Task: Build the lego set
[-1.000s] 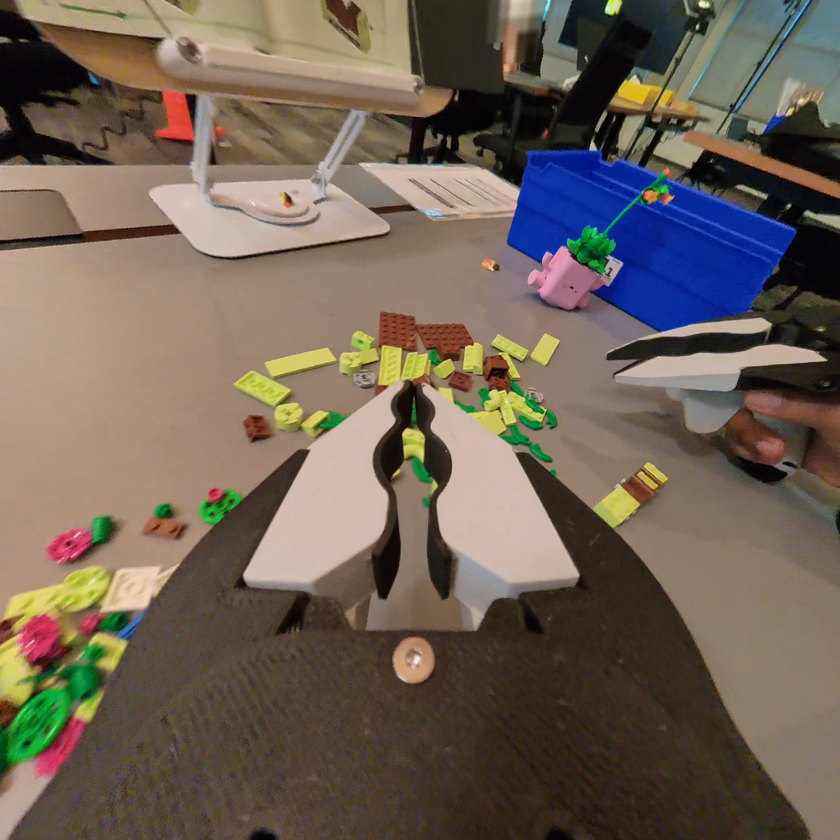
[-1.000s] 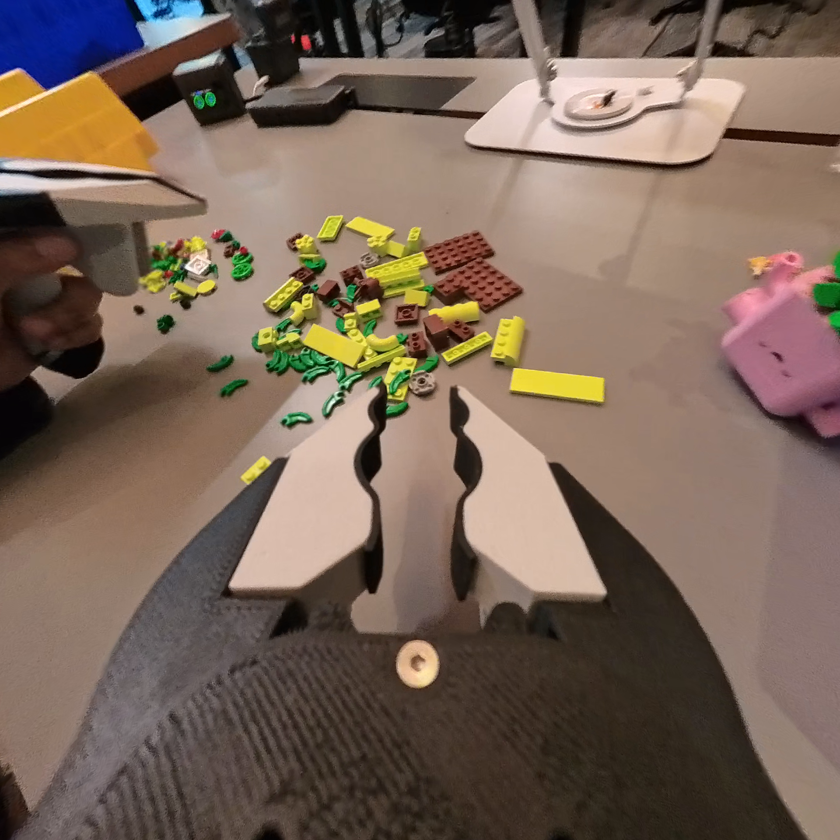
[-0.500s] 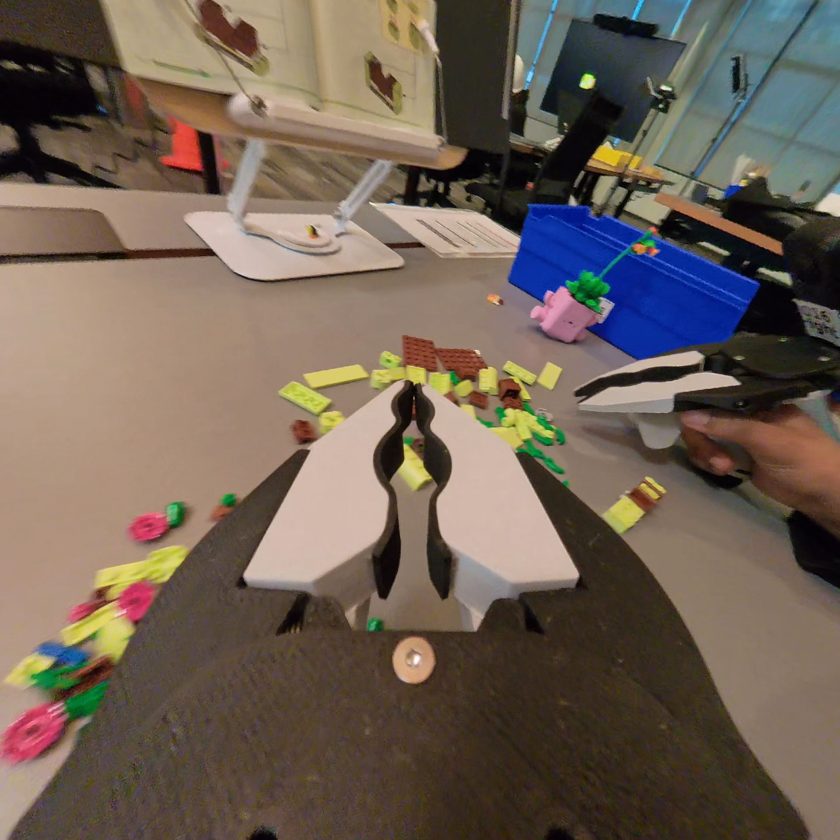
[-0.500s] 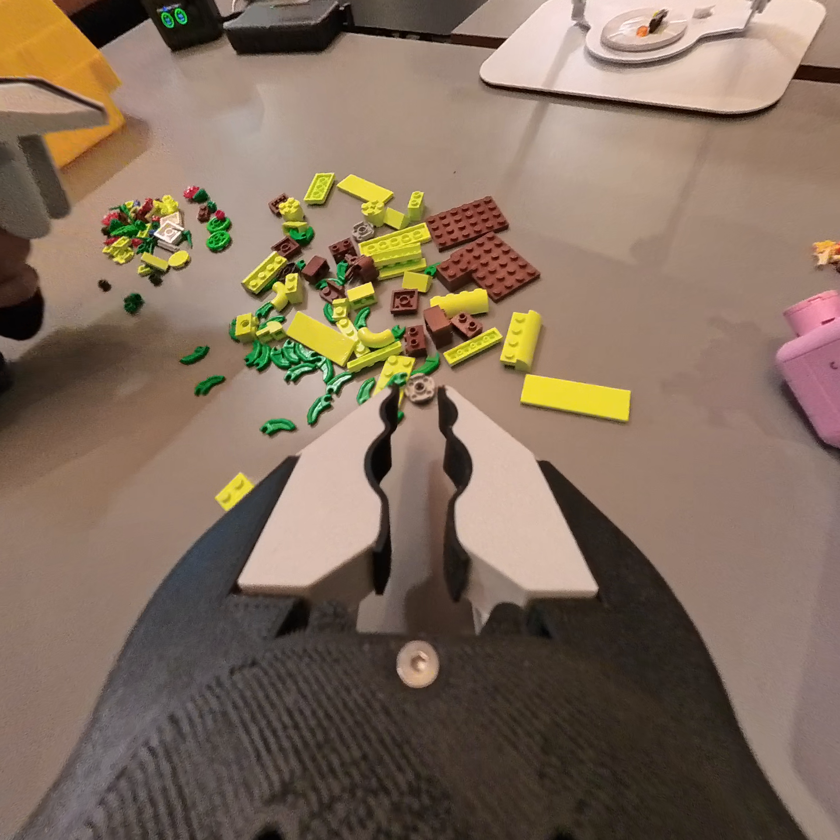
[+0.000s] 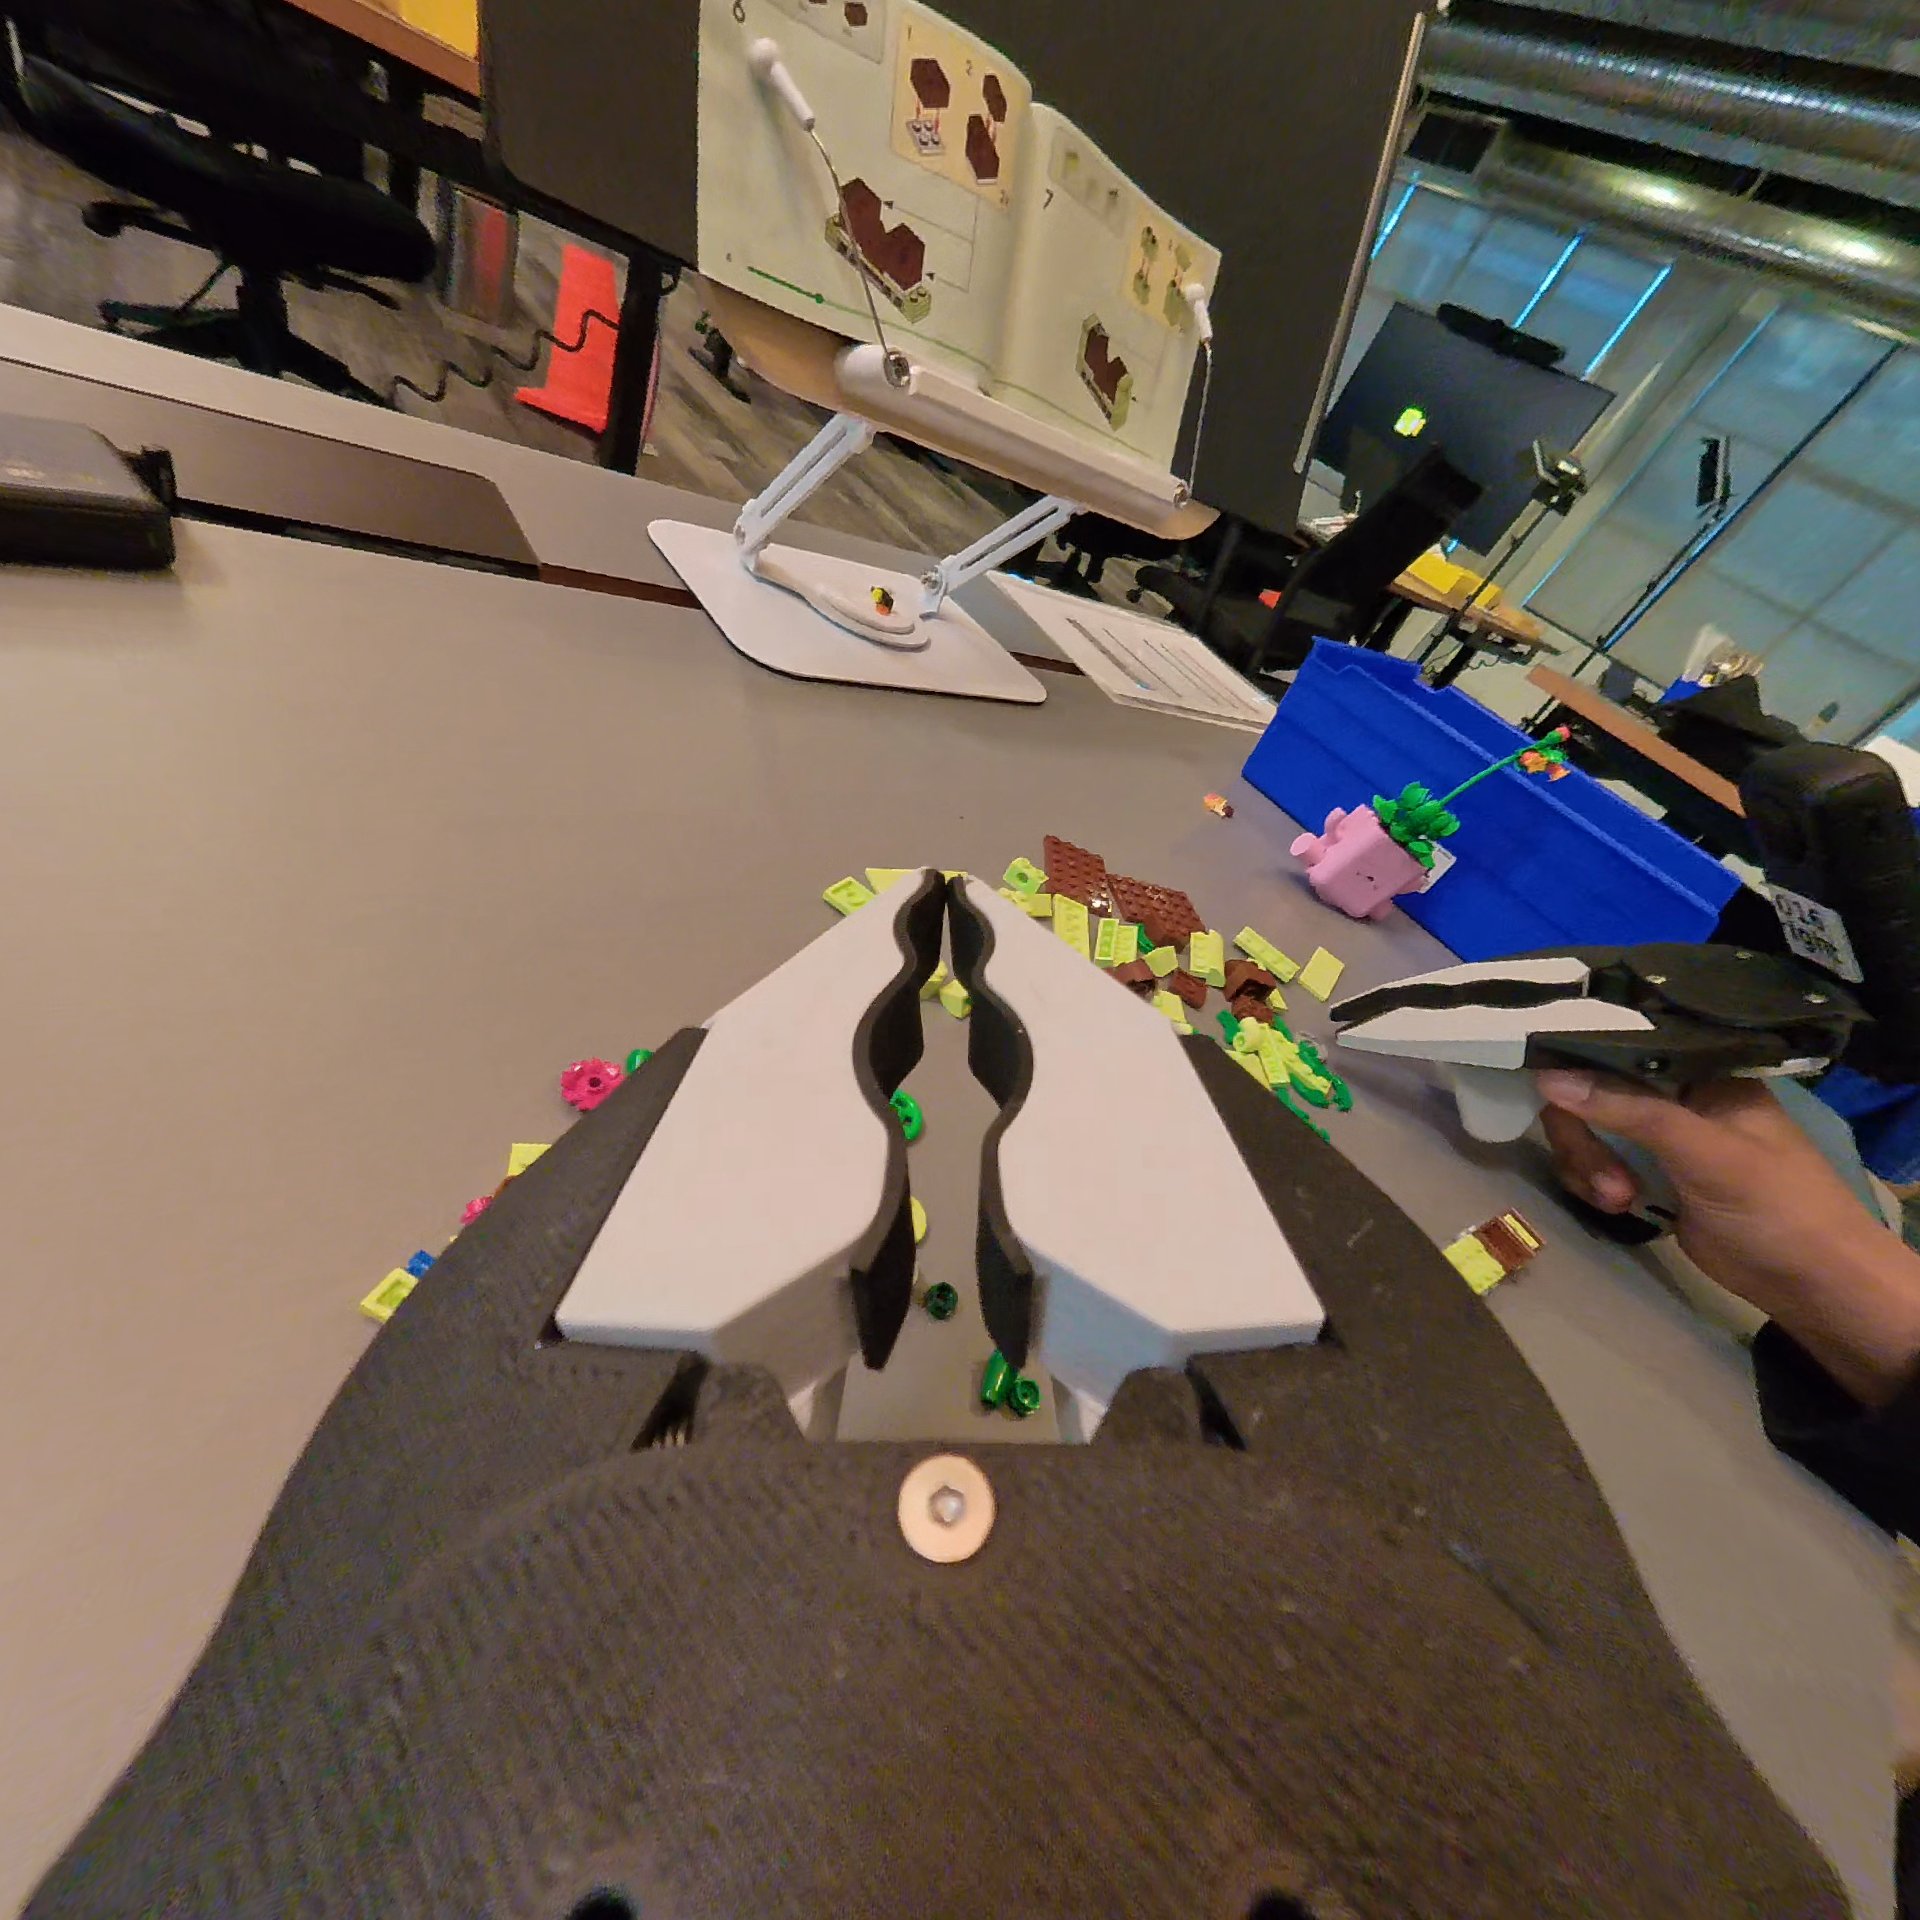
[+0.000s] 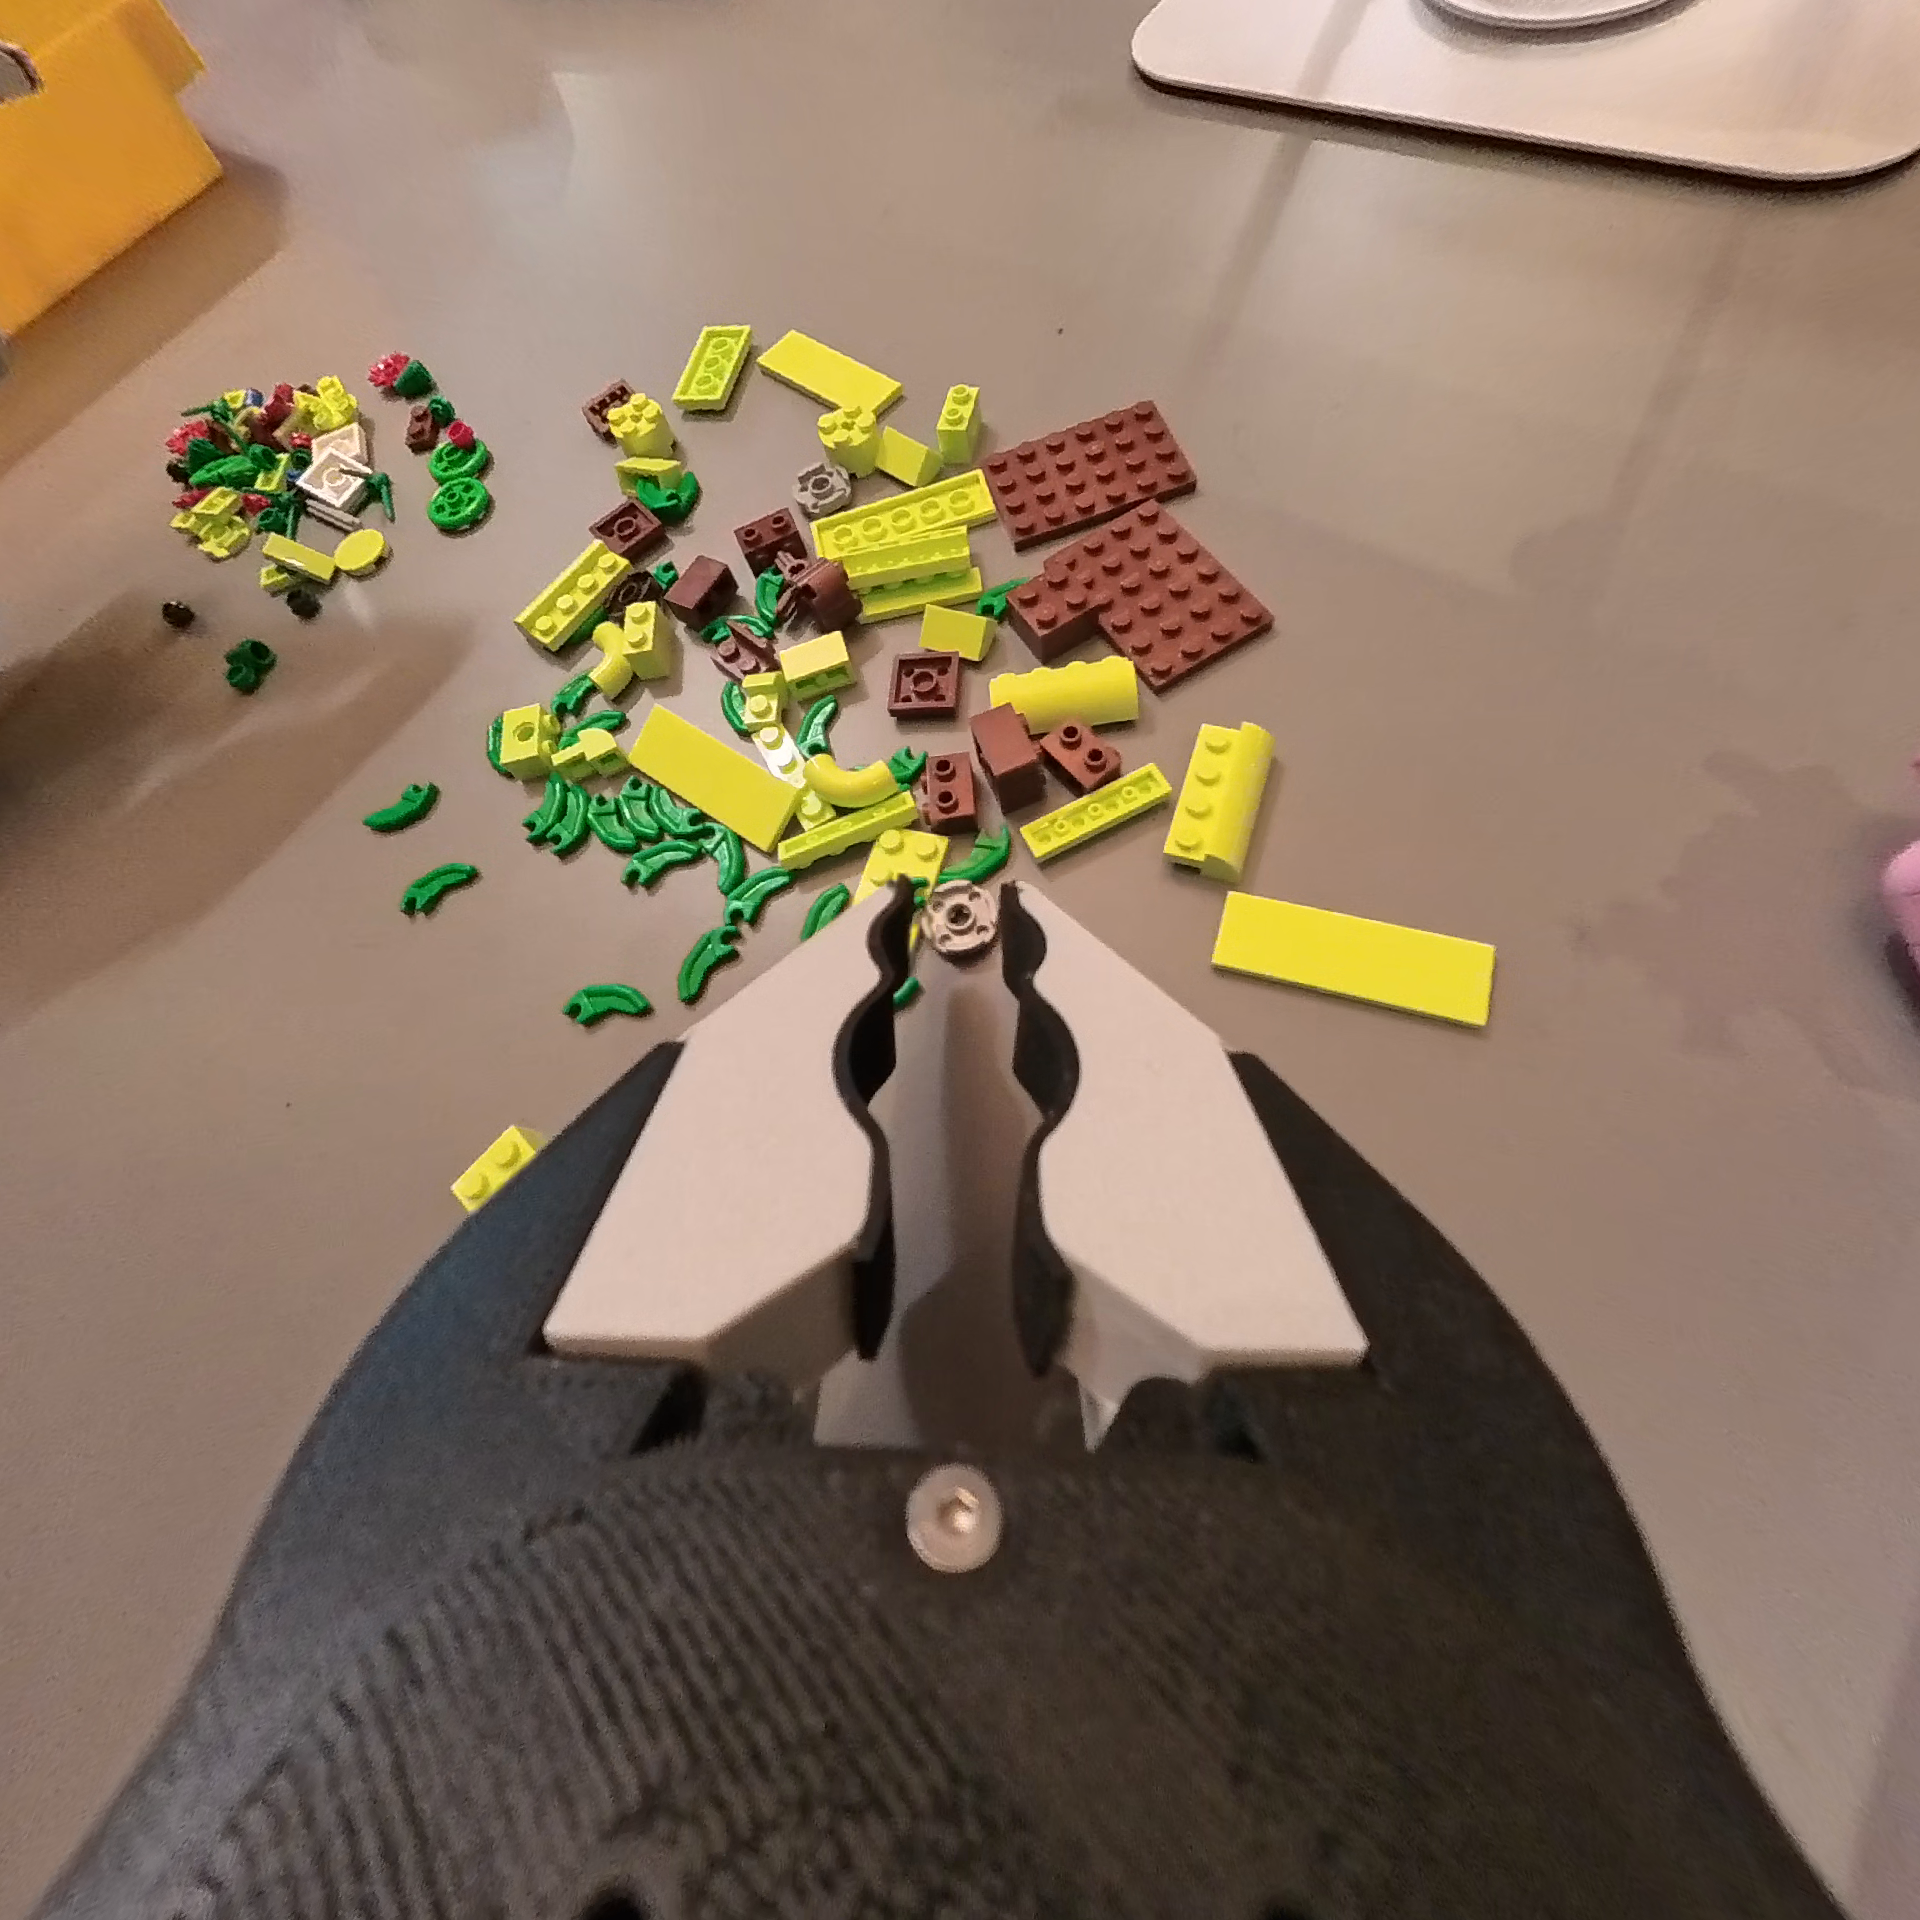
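Loose lego pieces (image 6: 831, 665), lime, brown and green, lie in a pile on the grey table; the pile also shows in the left wrist view (image 5: 1164, 935). Two brown plates (image 6: 1132, 540) sit at its far right. My right gripper (image 6: 961, 896) is open by a narrow gap, low over the near edge of the pile, its tips on either side of a small grey round plate (image 6: 961, 927). It also shows in the left wrist view (image 5: 1351, 1023), held by a hand. My left gripper (image 5: 948, 881) is shut and empty, raised above the table left of the pile.
A pink pot model with a green plant (image 5: 1361, 868) leans by a blue bin (image 5: 1507, 831). An instruction booklet (image 5: 935, 187) rests on a white stand (image 5: 852, 634). A second small heap (image 6: 281, 478) lies by a yellow bin (image 6: 83, 208). A lime-and-brown assembly (image 5: 1496, 1247) lies near the hand. Tip to tip, the grippers are about 25 cm apart.
My right gripper has moved forward and down to the pile and its jaws have narrowed around the grey round plate. My left gripper has tilted up and back, still shut.
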The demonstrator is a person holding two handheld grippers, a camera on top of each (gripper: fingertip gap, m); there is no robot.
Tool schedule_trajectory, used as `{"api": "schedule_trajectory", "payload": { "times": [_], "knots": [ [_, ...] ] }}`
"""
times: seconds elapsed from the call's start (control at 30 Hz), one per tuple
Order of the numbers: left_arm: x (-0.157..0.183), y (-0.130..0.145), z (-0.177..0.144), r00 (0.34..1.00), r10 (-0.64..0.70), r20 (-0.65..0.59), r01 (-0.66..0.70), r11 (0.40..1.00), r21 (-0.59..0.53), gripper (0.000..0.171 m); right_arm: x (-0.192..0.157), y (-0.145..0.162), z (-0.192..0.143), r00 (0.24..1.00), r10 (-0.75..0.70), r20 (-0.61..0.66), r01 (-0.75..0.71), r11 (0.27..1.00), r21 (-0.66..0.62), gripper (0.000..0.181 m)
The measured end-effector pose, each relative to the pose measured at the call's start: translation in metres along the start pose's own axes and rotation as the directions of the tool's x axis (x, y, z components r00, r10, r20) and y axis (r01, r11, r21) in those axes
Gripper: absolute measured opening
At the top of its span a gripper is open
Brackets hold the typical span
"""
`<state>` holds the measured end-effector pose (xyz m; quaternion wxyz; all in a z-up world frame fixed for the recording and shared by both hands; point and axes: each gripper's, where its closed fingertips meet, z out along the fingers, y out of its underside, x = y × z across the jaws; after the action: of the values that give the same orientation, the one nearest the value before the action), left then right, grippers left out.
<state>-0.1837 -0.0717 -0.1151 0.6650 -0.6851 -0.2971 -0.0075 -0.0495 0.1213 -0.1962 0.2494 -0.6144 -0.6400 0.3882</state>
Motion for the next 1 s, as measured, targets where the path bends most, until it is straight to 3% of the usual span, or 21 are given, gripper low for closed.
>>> {"api": "schedule_trajectory", "payload": {
  "times": [0.43,1.0],
  "knots": [
    [0.005,0.009,0.008,0.999,0.05,0.019,-0.049,0.998,-0.034,0.0,-0.005,-0.006,-0.005,0.998,0.02,0.066,-0.023,0.999,0.047,0.016],
    [0.01,0.014,0.011,1.0,0.02,-0.021,-0.021,0.999,-0.05,0.001,0.001,-0.005,-0.003,1.0,0.015,0.014,-0.016,0.999,0.034,0.021]
  ]
}}
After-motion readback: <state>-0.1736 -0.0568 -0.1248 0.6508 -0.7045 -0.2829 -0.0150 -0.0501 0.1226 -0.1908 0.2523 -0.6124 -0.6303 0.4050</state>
